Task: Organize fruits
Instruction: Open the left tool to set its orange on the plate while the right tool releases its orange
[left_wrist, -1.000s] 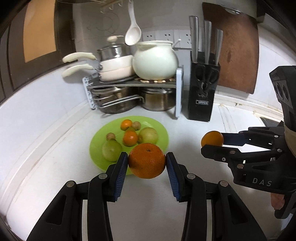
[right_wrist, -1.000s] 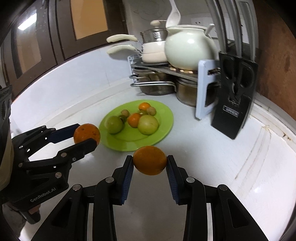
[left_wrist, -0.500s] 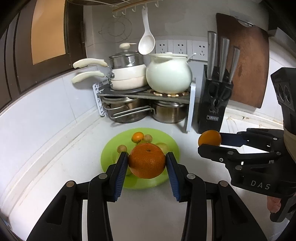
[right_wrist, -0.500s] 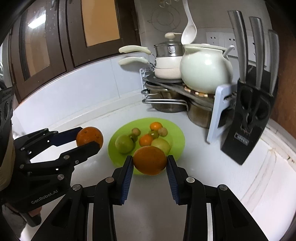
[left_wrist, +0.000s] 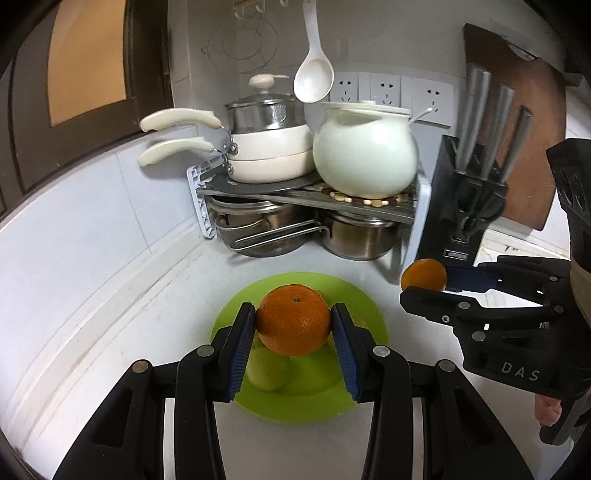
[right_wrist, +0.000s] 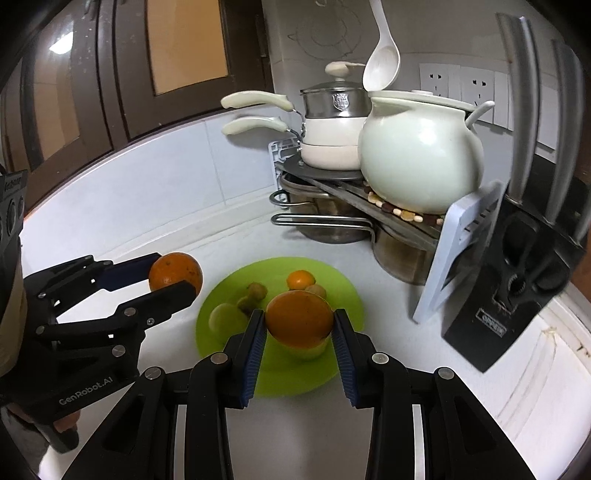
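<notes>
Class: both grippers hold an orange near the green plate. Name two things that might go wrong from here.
1. The green plate already holds fruit; an orange dropped by the left gripper might knock some off.
2. The right gripper, carrying the second orange, is close alongside; the two may collide.

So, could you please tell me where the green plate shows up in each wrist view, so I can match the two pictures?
Left wrist view: green plate lies lower centre, behind the left gripper and its orange.
Right wrist view: green plate lies centre, behind the right gripper and its orange.
Shared landmark: the white ceramic pot on the rack.
</notes>
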